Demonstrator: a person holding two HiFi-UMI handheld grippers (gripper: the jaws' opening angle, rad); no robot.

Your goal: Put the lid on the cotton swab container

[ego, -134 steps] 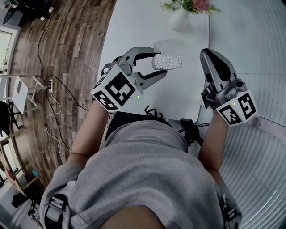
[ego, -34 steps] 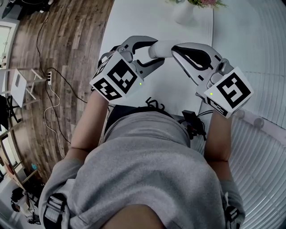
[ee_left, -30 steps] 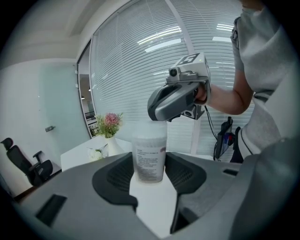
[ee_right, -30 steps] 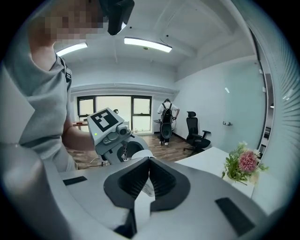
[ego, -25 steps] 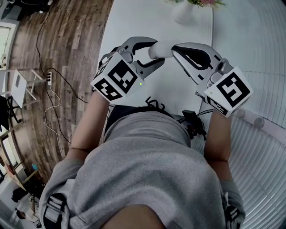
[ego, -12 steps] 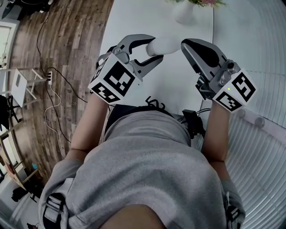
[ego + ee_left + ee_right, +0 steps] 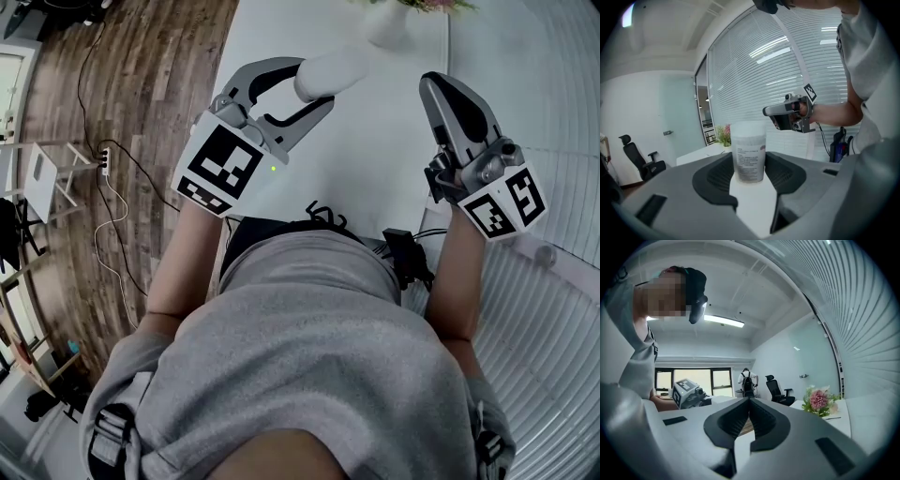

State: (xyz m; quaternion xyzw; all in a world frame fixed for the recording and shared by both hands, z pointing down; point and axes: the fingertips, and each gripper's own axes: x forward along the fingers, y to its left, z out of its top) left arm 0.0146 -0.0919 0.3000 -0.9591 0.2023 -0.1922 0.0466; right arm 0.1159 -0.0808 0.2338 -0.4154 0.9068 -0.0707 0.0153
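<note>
Where the left claw (image 7: pixel 750 174) clamps it by the lower half, jaws spread wide on either side, the cotton swab container (image 7: pixel 748 150) is a frosted white cylinder with its lid (image 7: pixel 748 127) seated on top, held in the air over the white table (image 7: pixel 375 169). Its label (image 7: pixel 749 161) carries several lines of small dark print, too blurred to read, and a small purple mark at the right edge. Well apart from it, the right claw (image 7: pixel 749 401) has its jaws pressed together on nothing.
</note>
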